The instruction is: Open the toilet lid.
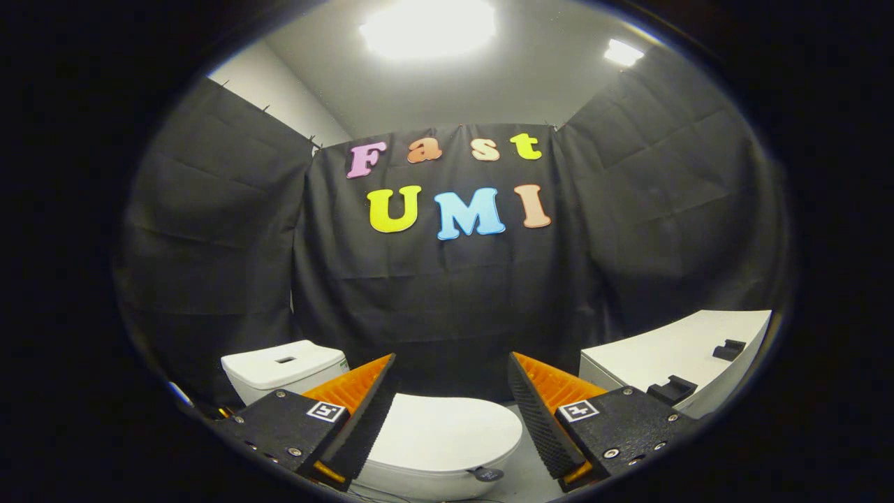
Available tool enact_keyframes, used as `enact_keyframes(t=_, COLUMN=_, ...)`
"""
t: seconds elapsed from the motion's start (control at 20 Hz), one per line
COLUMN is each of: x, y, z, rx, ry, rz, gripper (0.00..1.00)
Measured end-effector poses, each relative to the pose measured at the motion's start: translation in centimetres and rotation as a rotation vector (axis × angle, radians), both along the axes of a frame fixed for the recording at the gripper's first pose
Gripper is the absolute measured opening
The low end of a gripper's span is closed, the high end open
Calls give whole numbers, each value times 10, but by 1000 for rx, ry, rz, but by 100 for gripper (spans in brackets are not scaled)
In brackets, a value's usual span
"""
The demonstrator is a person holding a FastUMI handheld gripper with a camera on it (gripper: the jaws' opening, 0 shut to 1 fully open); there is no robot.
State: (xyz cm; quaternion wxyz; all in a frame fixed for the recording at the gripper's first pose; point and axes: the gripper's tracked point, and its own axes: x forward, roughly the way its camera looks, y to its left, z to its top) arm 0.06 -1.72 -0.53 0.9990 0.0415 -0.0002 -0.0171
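Note:
A white toilet stands low ahead of me, its lid [447, 429] lying flat and closed over the bowl. Its white tank [283, 367] rises behind my left finger, near the black cloth wall. A small dark round tag [487, 474] sits at the lid's front edge. My gripper [452, 374] hovers above the lid with its fingers spread wide and nothing between them. The lid shows in the gap between the fingers and below them, apart from both.
A white counter [681, 349] stands to the right of the toilet, with two small black holders [672, 388] on its top. Black cloth walls close the booth on three sides. Grey floor [524, 478] shows beside the bowl.

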Motion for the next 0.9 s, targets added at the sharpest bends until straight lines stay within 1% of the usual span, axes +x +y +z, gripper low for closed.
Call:
enact_keyframes(t=0.15, x=6, y=-14, z=-5, rx=38, ry=5, rz=-36, gripper=94)
enact_keyframes(t=0.4, x=22, y=-27, z=-19, rx=188, ry=34, rz=-93, gripper=96)
enact_keyframes(t=0.7, x=31, y=-45, z=-68, rx=351, ry=105, rz=-154, gripper=96)
enact_keyframes(t=0.9, x=31, y=-60, z=-101, rx=448, ry=128, rz=-166, gripper=96)
